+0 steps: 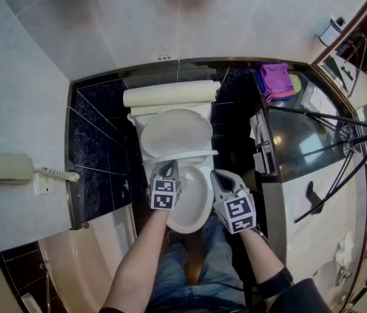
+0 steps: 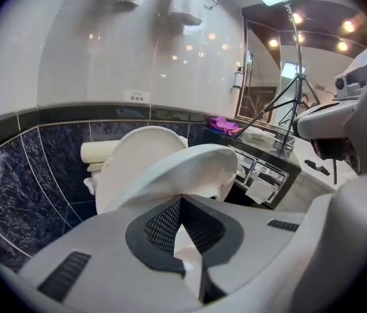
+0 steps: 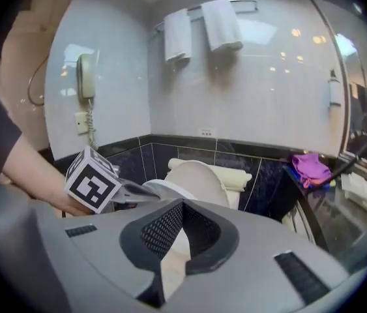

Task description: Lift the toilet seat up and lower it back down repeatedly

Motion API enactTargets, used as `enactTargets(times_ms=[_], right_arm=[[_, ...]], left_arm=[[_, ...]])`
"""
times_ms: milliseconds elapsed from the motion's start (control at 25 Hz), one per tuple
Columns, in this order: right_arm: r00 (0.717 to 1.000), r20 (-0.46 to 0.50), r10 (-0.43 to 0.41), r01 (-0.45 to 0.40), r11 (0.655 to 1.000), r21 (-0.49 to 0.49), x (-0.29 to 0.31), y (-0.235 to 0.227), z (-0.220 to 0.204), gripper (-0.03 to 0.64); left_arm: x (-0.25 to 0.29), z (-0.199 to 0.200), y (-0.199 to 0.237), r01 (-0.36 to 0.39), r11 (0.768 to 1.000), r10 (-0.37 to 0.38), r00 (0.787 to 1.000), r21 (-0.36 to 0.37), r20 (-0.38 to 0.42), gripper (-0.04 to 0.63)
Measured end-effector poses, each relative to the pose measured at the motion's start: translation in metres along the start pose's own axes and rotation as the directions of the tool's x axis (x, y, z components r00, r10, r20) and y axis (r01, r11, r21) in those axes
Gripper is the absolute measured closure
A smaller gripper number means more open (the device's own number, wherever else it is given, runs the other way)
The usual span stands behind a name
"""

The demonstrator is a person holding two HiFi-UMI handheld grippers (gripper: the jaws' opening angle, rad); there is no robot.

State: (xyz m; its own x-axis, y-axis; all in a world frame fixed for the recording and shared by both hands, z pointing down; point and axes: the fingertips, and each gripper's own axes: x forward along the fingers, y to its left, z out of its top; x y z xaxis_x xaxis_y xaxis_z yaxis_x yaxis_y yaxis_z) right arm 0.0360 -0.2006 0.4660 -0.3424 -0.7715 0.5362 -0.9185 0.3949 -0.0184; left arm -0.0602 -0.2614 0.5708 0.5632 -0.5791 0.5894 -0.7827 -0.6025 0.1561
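Toilet seat: the white toilet seat is tilted half-raised over the bowl. The lid behind it stands upright.
Left gripper: the left gripper reaches over the bowl's front left, its jaws pinched on the seat's front rim.
Right gripper: the right gripper hangs just beside the bowl's right rim, its jaws drawn together with nothing between them.
Hard to see: the seat's hinge is hidden, and the frame edge cuts off both forearms.
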Motion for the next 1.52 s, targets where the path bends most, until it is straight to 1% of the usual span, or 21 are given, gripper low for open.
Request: enactTargets(times_ms=[40, 120, 240, 480, 640, 760, 960, 1280, 1400, 1520], right_arm=[[1.000, 0.005, 0.015, -0.015, 0.999, -0.045, 0.006, 0.000, 0.009, 0.601], [0.999, 0.012, 0.044, -0.042, 0.994, -0.104, 0.020, -0.003, 0.022, 0.601], [0.996, 0.015, 0.091, -0.088, 0.985, -0.146, 0.043, -0.014, 0.035, 0.600], [0.988, -0.008, 0.157, -0.156, 0.977, -0.143, 0.077, -0.043, 0.046, 0.600], [0.984, -0.015, 0.177, -0.177, 0.973, -0.148, 0.091, -0.060, 0.051, 0.600], [0.981, -0.022, 0.191, -0.192, 0.972, -0.139, 0.098, -0.068, 0.052, 0.600], [0.979, -0.018, 0.203, -0.204, 0.970, -0.130, 0.106, -0.076, 0.057, 0.600], [0.981, -0.014, 0.196, -0.196, 0.972, -0.127, 0.098, -0.070, 0.063, 0.600], [0.983, -0.013, 0.183, -0.183, 0.974, -0.131, 0.086, -0.059, 0.064, 0.600], [0.987, -0.004, 0.158, -0.157, 0.978, -0.138, 0.068, -0.042, 0.069, 0.600]], left_arm=[[0.004, 0.006, 0.004, -0.010, 1.000, 0.010, 1.000, -0.010, 0.002, 0.606], [0.012, 0.017, 0.012, -0.029, 0.999, 0.029, 1.000, -0.018, 0.006, 0.606], [0.026, 0.033, 0.026, -0.063, 0.998, 0.063, 0.998, -0.015, 0.018, 0.606], [0.054, 0.058, 0.053, -0.133, 0.989, 0.135, 0.990, -0.059, 0.037, 0.606], [0.072, 0.070, 0.069, -0.162, 0.985, 0.164, 0.986, -0.055, 0.023, 0.606], [0.078, 0.069, 0.074, -0.177, 0.982, 0.178, 0.984, -0.059, 0.004, 0.606], [0.079, 0.063, 0.078, -0.201, 0.977, 0.202, 0.979, -0.064, -0.003, 0.606], [0.064, 0.077, 0.069, -0.185, 0.981, 0.186, 0.982, -0.053, 0.016, 0.606], [0.046, 0.083, 0.059, -0.168, 0.985, 0.169, 0.985, -0.045, 0.037, 0.606], [0.015, 0.090, 0.045, -0.140, 0.990, 0.142, 0.988, -0.023, 0.069, 0.606]])
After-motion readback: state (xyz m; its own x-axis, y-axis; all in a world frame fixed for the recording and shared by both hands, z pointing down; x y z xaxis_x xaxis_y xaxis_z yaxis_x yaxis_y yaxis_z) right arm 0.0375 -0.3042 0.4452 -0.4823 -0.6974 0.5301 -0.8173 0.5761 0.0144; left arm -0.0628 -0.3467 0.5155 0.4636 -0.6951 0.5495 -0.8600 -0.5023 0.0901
